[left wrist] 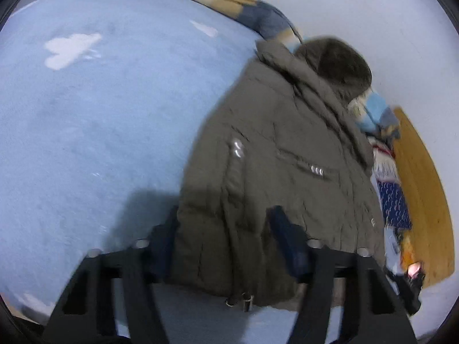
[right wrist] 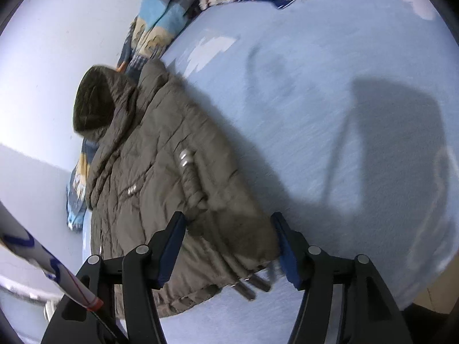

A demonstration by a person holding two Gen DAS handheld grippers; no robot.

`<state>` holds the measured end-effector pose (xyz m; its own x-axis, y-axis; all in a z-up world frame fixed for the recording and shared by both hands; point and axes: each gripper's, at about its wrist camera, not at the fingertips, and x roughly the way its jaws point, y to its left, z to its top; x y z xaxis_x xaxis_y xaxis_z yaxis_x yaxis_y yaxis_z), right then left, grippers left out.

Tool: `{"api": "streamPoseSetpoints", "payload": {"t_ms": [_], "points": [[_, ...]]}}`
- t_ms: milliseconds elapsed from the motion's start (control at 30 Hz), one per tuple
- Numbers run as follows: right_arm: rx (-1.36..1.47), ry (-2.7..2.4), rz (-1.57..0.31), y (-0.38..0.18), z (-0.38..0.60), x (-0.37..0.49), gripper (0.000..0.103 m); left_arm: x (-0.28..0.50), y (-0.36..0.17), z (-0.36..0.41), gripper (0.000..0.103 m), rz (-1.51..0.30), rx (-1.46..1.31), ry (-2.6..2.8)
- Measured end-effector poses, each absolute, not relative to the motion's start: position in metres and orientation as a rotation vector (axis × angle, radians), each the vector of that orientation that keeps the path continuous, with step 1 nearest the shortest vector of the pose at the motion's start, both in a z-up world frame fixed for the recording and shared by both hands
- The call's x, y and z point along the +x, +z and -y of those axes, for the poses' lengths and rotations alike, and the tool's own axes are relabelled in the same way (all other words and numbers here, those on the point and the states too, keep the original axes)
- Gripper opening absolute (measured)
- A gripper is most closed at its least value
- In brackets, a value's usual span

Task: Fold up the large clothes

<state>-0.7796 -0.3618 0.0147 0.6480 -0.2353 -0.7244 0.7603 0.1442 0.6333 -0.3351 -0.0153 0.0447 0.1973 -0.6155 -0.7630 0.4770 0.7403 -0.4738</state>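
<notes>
Jacket, olive-brown, padded and hooded, lies on my light blue bedspread, already folded narrow along its length, with the hood toward the wall and the hem toward me. My left gripper is spread wide over the hem, one finger at each side of the fabric, gripping nothing. My right gripper is also spread wide, straddling the hem corner where the buckled straps poke out; it holds nothing either. I judge the lengthwise fold done and the crosswise fold next: both grippers must close on the hem and carry it up toward the hood. A broad stretch of bare bedspread lies beside the jacket. A striped blanket and a wall crowd the hood end, and a wooden board stands beyond more patterned bedding.
</notes>
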Motion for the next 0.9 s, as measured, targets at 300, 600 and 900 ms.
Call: {"api": "streamPoseSetpoints", "payload": {"t_ms": [300,600,900], "points": [[1.061,-0.750,-0.526,0.039,0.344,-0.766,0.014,-0.355,0.061,0.021,0.021,-1.016,-0.005,-0.775],[0.904,-0.795,-0.546,0.071,0.312,-0.766,0.012,-0.369,0.076,0.012,0.019,-0.971,0.049,-0.771],[0.937,-0.849,-0.583,0.070,0.320,-0.776,0.038,-0.360,0.091,0.004,0.060,-0.932,0.026,-0.655]]}}
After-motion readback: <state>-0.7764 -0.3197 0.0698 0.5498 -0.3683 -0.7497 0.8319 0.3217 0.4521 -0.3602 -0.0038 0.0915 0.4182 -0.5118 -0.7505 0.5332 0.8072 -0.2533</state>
